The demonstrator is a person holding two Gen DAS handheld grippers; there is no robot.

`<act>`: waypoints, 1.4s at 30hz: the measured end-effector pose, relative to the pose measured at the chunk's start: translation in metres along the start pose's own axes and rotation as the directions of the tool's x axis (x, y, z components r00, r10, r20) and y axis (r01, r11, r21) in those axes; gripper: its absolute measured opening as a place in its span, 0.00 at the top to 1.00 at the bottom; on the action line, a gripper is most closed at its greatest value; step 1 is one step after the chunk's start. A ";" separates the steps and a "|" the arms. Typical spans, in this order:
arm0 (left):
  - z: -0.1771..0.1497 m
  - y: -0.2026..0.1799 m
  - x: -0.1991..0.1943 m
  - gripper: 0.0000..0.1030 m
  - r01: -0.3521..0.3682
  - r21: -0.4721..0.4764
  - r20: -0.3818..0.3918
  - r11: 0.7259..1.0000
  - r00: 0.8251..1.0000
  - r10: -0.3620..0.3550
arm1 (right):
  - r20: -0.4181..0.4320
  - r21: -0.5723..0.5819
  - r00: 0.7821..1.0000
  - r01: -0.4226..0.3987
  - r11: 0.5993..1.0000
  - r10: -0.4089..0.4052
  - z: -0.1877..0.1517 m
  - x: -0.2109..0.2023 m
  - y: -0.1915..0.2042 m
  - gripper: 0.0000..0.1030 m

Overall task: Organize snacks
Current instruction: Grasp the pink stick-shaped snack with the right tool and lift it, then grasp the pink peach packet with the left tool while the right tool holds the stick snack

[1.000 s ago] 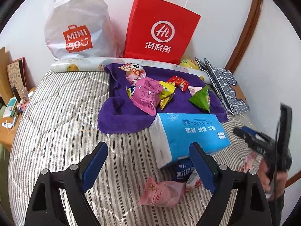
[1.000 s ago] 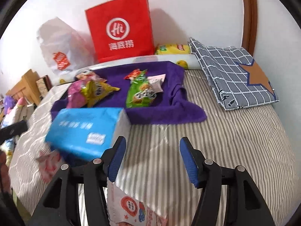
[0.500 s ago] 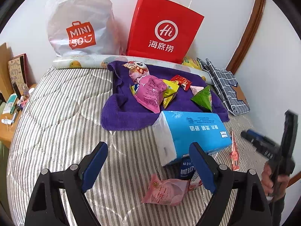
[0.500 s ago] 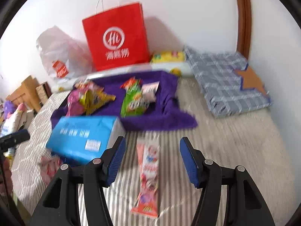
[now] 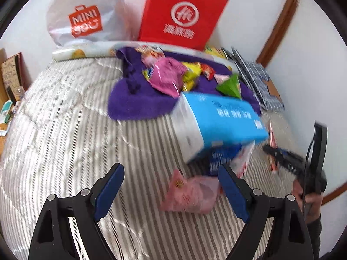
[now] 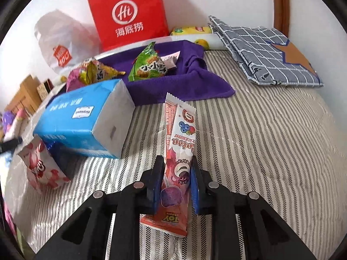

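My right gripper (image 6: 176, 169) is shut on a long pink and red snack stick packet (image 6: 179, 134), which lies lengthwise on the striped bed. Several snack bags, such as a green one (image 6: 147, 65) and a pink one (image 5: 166, 77), lie on a purple towel (image 6: 190, 84) (image 5: 134, 99). My left gripper (image 5: 171, 176) is open and empty above a pale pink snack bag (image 5: 190, 191). A blue snack bag (image 5: 223, 155) and a white and red one (image 6: 40, 166) lie under the blue tissue pack (image 5: 219, 119) (image 6: 86, 117). My right gripper also shows in the left wrist view (image 5: 282, 153).
A red paper bag (image 5: 182, 15) (image 6: 128, 13) and a white Miniso plastic bag (image 5: 86, 15) stand against the back wall. A folded grey checked cloth (image 6: 266, 52) lies at the right. A wooden bedside table (image 5: 8, 86) with small items stands at the left.
My right gripper moved onto the long snack stick packet and shut on it. My left gripper moved forward and down toward the pale pink bag and stayed open.
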State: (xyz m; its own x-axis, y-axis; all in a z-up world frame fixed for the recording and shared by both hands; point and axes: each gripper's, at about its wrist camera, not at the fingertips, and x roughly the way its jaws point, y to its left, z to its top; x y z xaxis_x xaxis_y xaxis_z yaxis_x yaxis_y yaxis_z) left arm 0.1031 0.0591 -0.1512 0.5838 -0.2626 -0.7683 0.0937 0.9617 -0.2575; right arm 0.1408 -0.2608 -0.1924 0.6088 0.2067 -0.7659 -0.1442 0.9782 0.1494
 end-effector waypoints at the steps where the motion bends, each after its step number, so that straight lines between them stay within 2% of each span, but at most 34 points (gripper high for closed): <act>1: -0.003 -0.003 0.002 0.15 0.003 0.007 -0.008 1.000 1.000 -0.002 | 0.000 0.006 1.000 -0.005 1.000 0.005 0.000 0.000 -0.001 0.78; 8: -0.021 -0.013 0.022 0.15 -0.012 0.038 -0.070 0.999 0.997 0.015 | -0.002 0.000 1.000 0.007 1.000 -0.007 0.002 0.000 0.001 0.78; 18: -0.029 -0.028 0.027 0.16 -0.104 0.100 -0.019 0.990 0.994 0.106 | 0.000 0.018 1.000 -0.010 1.000 0.010 0.002 0.001 -0.002 0.77; 20: -0.030 -0.029 0.026 0.26 -0.102 0.112 -0.010 0.988 0.995 0.104 | -0.001 0.016 1.000 -0.006 1.000 0.006 0.002 0.000 -0.001 0.77; 21: -0.030 -0.030 0.024 0.38 -0.105 0.121 -0.006 0.987 0.994 0.107 | -0.001 0.014 1.000 -0.003 1.000 0.003 0.001 0.000 -0.001 0.77; 22: -0.030 -0.029 0.023 0.43 -0.109 0.126 -0.002 0.986 0.994 0.110 | -0.001 0.010 1.000 0.002 1.000 -0.002 0.001 0.000 -0.001 0.77; 24: -0.029 -0.027 0.018 0.45 -0.099 0.127 0.010 0.987 0.995 0.099 | -0.002 0.002 1.000 0.010 1.000 -0.010 0.001 0.001 0.000 0.77; 26: -0.026 -0.022 0.017 0.48 -0.122 0.121 0.022 0.985 0.992 0.120 | -0.003 -0.005 1.000 0.020 1.000 -0.020 0.001 0.001 0.002 0.77; 33: -0.011 0.001 0.021 0.49 -0.256 0.107 0.054 0.961 0.966 0.251 | -0.004 -0.026 0.999 0.041 0.999 -0.042 0.001 0.001 0.005 0.77; 38: -0.013 0.003 0.033 0.48 -0.287 0.119 0.068 0.951 0.958 0.280 | -0.005 -0.027 0.999 0.043 0.999 -0.043 0.001 0.001 0.007 0.77; 42: -0.012 0.006 0.035 0.46 -0.251 0.084 0.052 0.964 0.968 0.247 | -0.005 -0.036 0.999 0.053 0.998 -0.054 0.001 0.002 0.007 0.77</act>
State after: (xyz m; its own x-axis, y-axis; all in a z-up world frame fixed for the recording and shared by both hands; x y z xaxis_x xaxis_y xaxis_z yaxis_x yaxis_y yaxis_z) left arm 0.1143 0.0549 -0.1868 0.6300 -0.0123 -0.7765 0.0114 0.9999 -0.0066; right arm 0.1415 -0.2532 -0.1919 0.6117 0.1539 -0.7760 -0.1397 0.9865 0.0855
